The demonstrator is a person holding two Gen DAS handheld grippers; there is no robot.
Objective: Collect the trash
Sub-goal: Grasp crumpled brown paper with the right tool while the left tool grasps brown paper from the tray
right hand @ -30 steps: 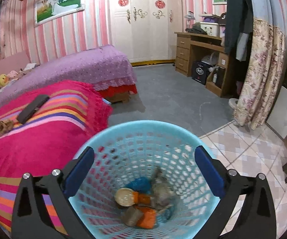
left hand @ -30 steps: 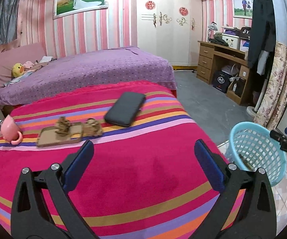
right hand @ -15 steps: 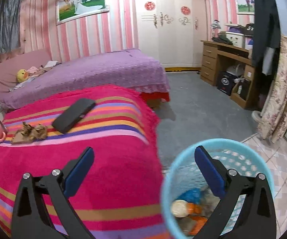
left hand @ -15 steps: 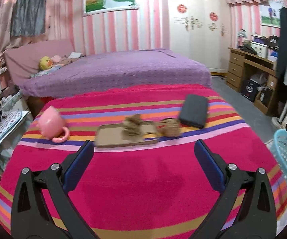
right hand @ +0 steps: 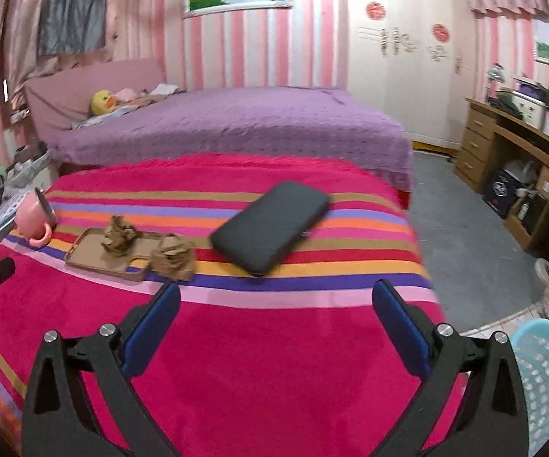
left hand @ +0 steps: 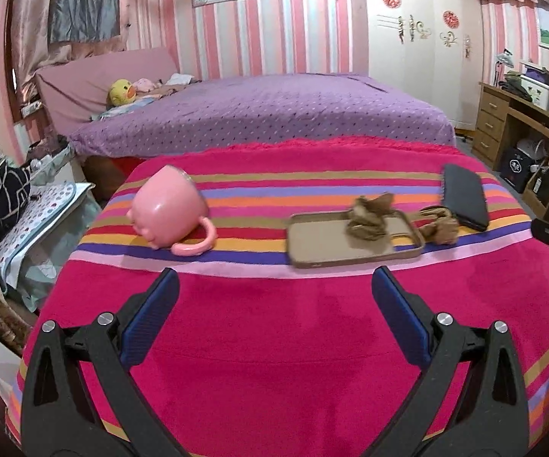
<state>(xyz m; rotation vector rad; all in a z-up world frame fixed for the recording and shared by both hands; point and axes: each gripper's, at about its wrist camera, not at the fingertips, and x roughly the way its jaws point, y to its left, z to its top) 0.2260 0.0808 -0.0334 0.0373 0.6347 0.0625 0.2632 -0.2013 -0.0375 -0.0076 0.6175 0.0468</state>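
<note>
Pink-striped bedroom w/ a purple bed [left hand: 259, 114] at 12 o'clock, and nearer, a surface under a striped magenta blanket [left hand: 293, 342] filling the lower half of both views. Left gripper [left hand: 274, 297] hovers over bare blanket, jaws spread wide, nothing between them. Right gripper [right hand: 274, 301] same — jaws released, empty, above the pink weave.

Trash: two crumpled brown paper wads. In the left view one wad [left hand: 369, 217] sits on a tan phone case [left hand: 327, 243] at about 1 o'clock from the gripper; the 2nd wad [left hand: 440, 226] lies just beside the case's right end, touching or nearly touching a black wallet [left hand: 464, 196]. In the right view both wads are at 10–11 o'clock, wallet at 12.

Pink mug [left hand: 169, 209] lies tipped on its side at 11 o'clock in the left view, well apart from the case. Light-blue mesh basket [right hand: 548, 377] stands on the floor at 4 o'clock in the right view, off the blanket's edge. Wooden desk [right hand: 503, 144] at 2 o'clock.
</note>
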